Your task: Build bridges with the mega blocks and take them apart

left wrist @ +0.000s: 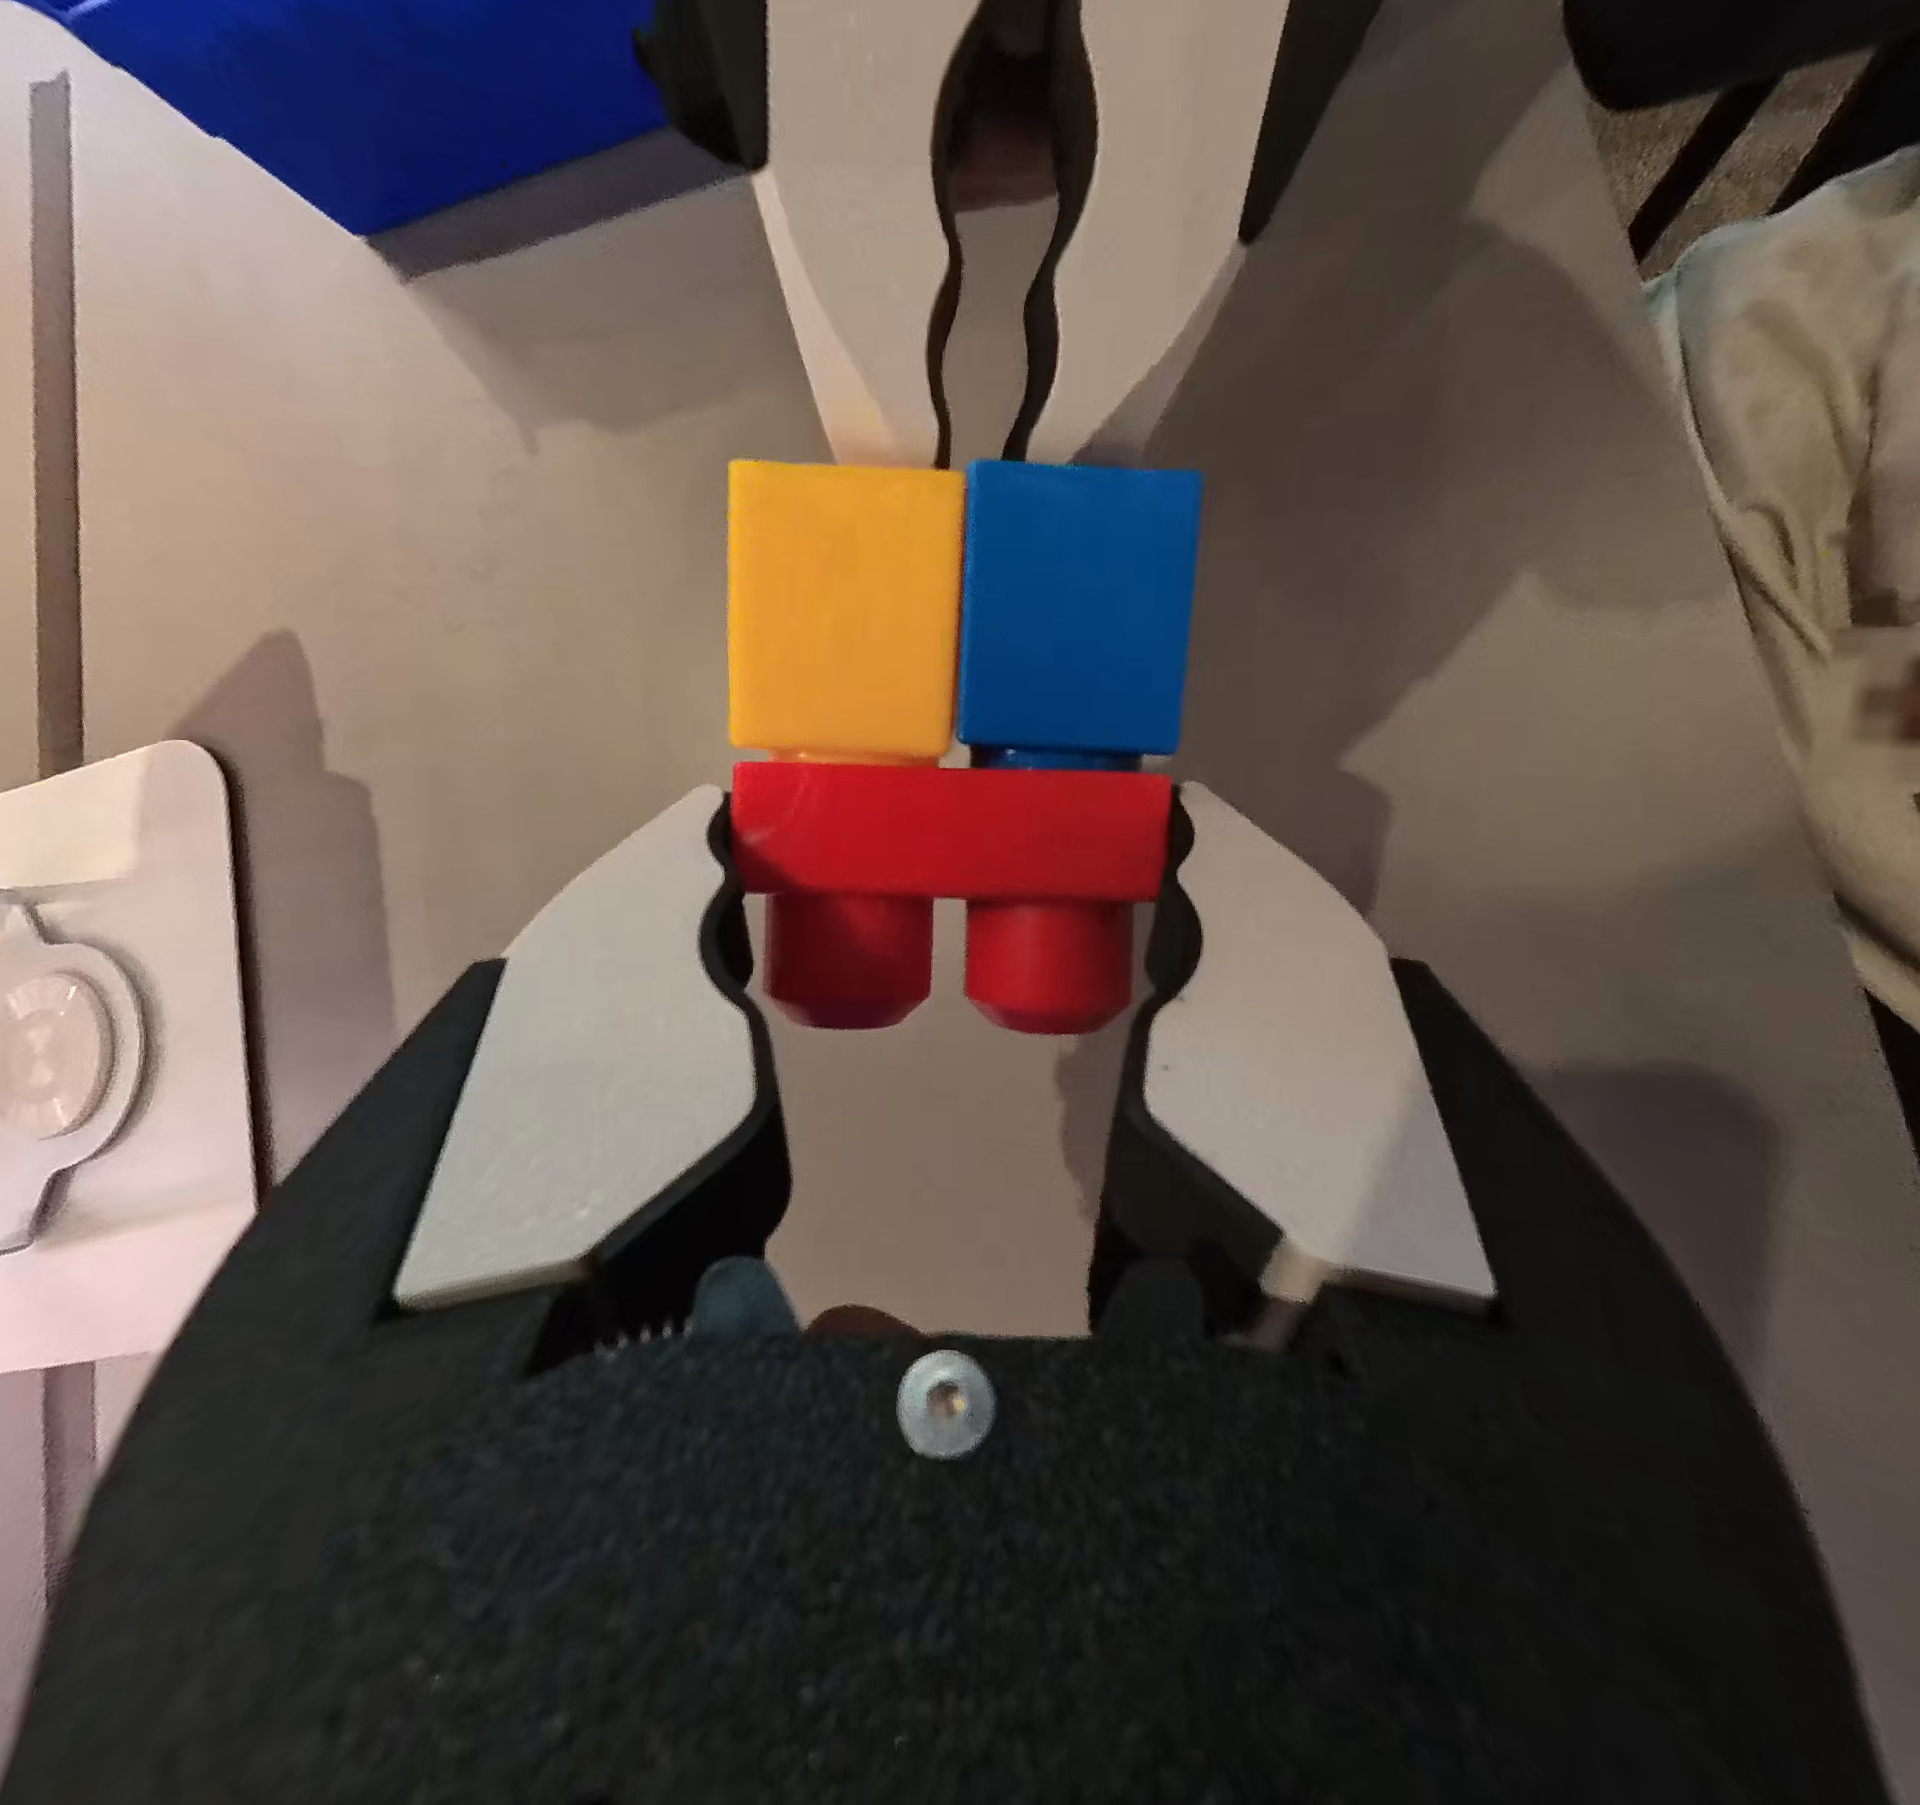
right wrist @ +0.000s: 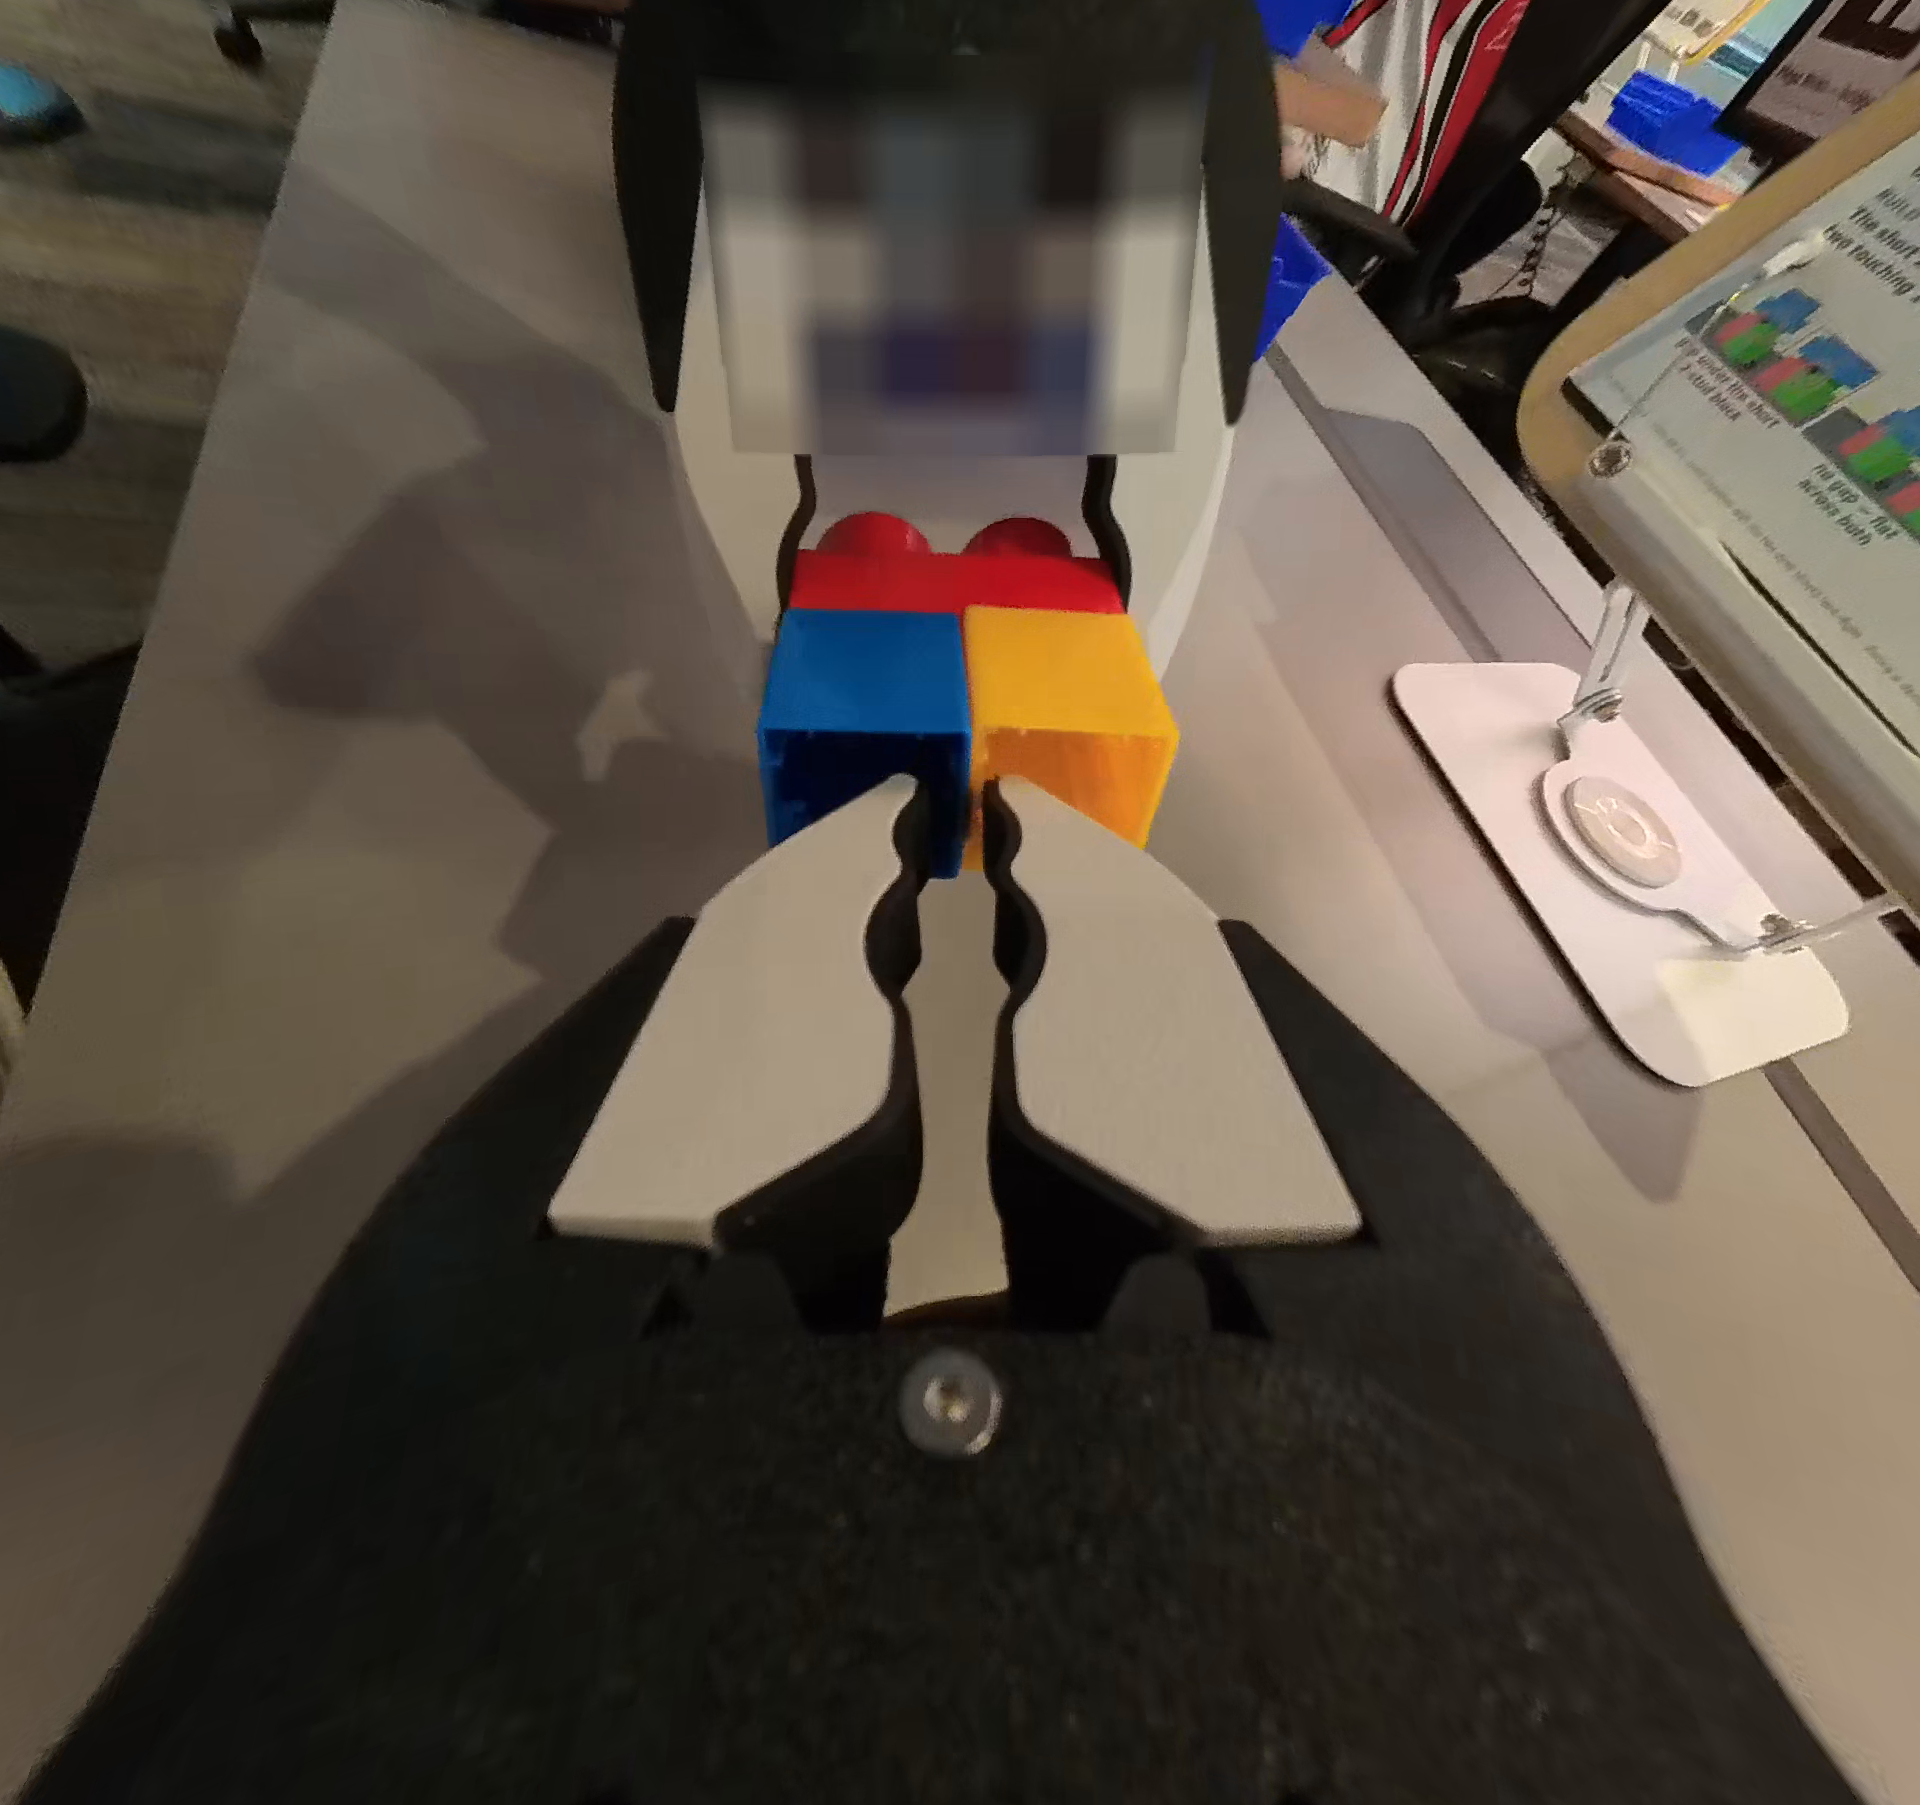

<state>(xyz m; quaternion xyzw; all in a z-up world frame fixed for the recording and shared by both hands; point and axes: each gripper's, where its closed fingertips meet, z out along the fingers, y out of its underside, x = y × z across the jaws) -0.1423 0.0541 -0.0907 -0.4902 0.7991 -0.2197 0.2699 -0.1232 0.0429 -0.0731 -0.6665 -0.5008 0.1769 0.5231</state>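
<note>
Three-block bridge held between two grippers above the grey table [left wrist: 312, 508].
Left gripper [left wrist: 951, 841] fingers pinched the red two-stud plastic block [left wrist: 945, 825]; right gripper [right wrist: 951, 799] fingers, nearly pressed together, met the yellow block [left wrist: 842, 607] and blue block [left wrist: 1075, 602]; a printed instruction card [right wrist: 1756, 373] stood beside.

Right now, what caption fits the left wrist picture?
Left gripper pinches red block joined to yellow block and blue block.

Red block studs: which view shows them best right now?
Left wrist view: both studs of the red block face the camera unobstructed, between the left tongs. Right wrist view shows only their rounded tops behind the block.
</note>
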